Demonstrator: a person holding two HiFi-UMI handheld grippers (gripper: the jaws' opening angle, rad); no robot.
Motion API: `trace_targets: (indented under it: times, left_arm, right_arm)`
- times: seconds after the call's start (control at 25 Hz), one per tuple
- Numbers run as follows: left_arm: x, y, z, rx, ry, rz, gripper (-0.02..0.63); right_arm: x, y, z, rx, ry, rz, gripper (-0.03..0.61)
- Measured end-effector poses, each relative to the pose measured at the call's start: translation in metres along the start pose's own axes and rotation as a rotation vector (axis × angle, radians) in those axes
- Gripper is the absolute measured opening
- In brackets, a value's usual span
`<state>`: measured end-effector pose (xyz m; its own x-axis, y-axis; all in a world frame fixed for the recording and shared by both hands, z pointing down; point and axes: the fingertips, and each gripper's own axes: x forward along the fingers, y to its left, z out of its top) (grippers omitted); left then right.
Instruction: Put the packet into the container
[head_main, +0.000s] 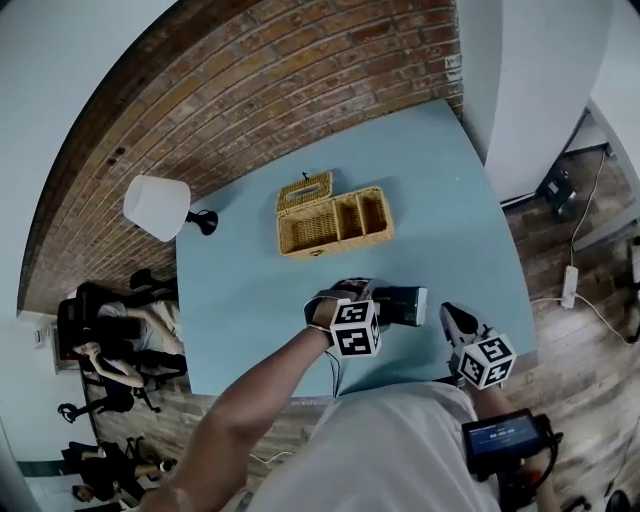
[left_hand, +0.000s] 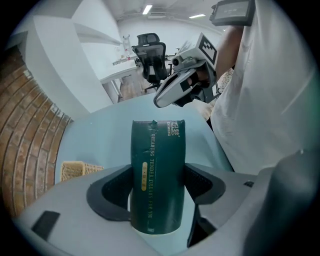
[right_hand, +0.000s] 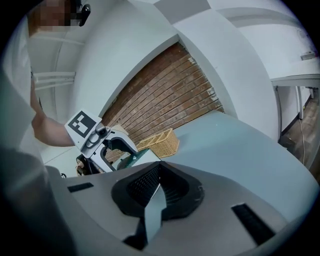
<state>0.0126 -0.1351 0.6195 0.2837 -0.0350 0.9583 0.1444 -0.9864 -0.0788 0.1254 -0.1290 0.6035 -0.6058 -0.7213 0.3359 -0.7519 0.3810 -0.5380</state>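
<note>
A dark green packet (head_main: 403, 305) lies level above the blue table (head_main: 250, 300), near its front edge, and my left gripper (head_main: 385, 306) is shut on it. In the left gripper view the packet (left_hand: 157, 150) stands between both pads, its end pointing away. The wicker container (head_main: 335, 218) sits mid-table with its lid open, well beyond the packet; a corner of the container (left_hand: 79, 170) shows at that view's left. My right gripper (head_main: 452, 316) hovers just right of the packet, jaws shut on nothing (right_hand: 160, 187). From it I see the left gripper (right_hand: 97, 136) and the container (right_hand: 160, 142).
A white lamp (head_main: 157, 207) stands at the table's far left corner. A brick wall (head_main: 280, 80) runs behind the table. A power strip and cable (head_main: 570, 285) lie on the wooden floor at the right. An office chair (left_hand: 152, 50) stands beyond the table.
</note>
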Motion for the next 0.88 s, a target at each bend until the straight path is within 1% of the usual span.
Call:
trace_targets:
  times: [0.2,0.44,0.6,0.76,0.88]
  left_arm:
    - [-0.016,-0.003,-0.026,-0.111,0.001,0.049,0.339]
    - [-0.032,-0.008,-0.057,-0.208,0.008,0.093,0.339]
    - [-0.041,-0.009,-0.077,-0.259,0.000,0.116,0.339]
    - [-0.052,-0.004,-0.103,-0.293,-0.005,0.141,0.339]
    - [-0.061,0.002,-0.114,-0.315,-0.011,0.155,0.337]
  right_arm:
    - [0.019,0.014,0.002,-0.036,0.034,0.072,0.008]
    - [0.038,0.033,0.002,-0.063,0.062,0.129,0.008]
    - [0.049,0.045,-0.003,-0.070,0.073,0.142,0.008]
    - [0.063,0.063,-0.009,-0.070,0.077,0.149,0.008]
    - [0.066,0.072,-0.012,-0.072,0.087,0.153,0.008]
